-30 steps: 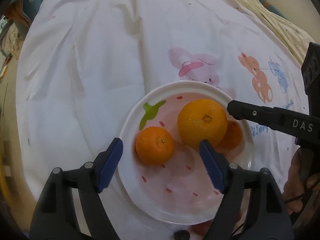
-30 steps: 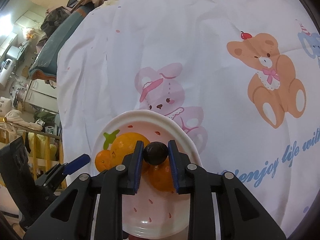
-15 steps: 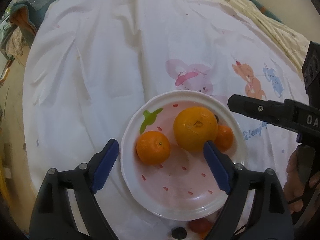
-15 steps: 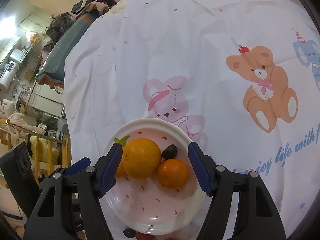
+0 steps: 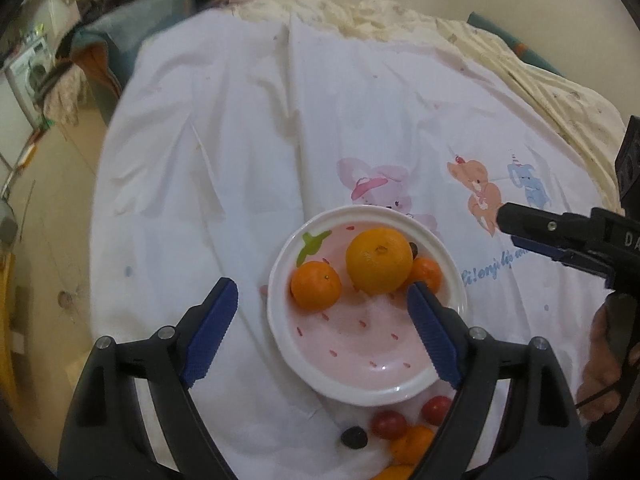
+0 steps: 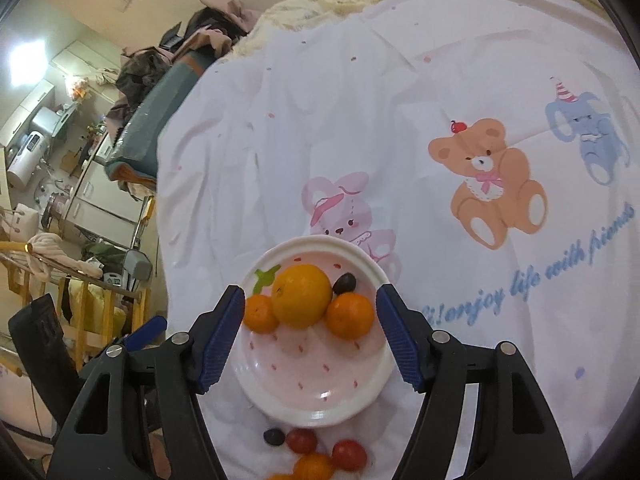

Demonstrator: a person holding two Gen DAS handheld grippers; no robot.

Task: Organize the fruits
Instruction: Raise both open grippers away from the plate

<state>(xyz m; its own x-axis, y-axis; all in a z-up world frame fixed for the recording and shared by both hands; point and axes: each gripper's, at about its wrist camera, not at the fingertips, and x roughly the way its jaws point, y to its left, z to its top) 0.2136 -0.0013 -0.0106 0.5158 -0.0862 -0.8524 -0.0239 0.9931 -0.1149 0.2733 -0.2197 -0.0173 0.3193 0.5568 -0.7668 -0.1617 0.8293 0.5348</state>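
A white round ceramic plate with pink strawberry-seed marks (image 6: 320, 380) lies on a white cartoon-print bedsheet (image 6: 360, 120). It holds a large yellow-orange orange (image 6: 302, 296), two small round tangerines (image 6: 349, 316) either side of it, and a small dark grape (image 6: 345, 283) behind them.

The right gripper (image 6: 310, 336) has just opened; its blue jaws stand wide and empty, with the plate's fruit between and beyond their tips. The left gripper (image 5: 320, 334) is also wide and empty, the nearer tangerine (image 5: 316, 286) just beyond its tips.

Loose fruit lies on the sheet below the jaws, close to the plate's near rim: a second dark grape (image 6: 274, 436), two red cherry tomatoes (image 6: 301, 440) and part of another tangerine (image 6: 314, 466).

These small fruits look light, smooth and likely to roll. The tomatoes and grapes are probably soft and easily split, so each calls for a gentle hold across its widest middle. The tangerine seems firmer.
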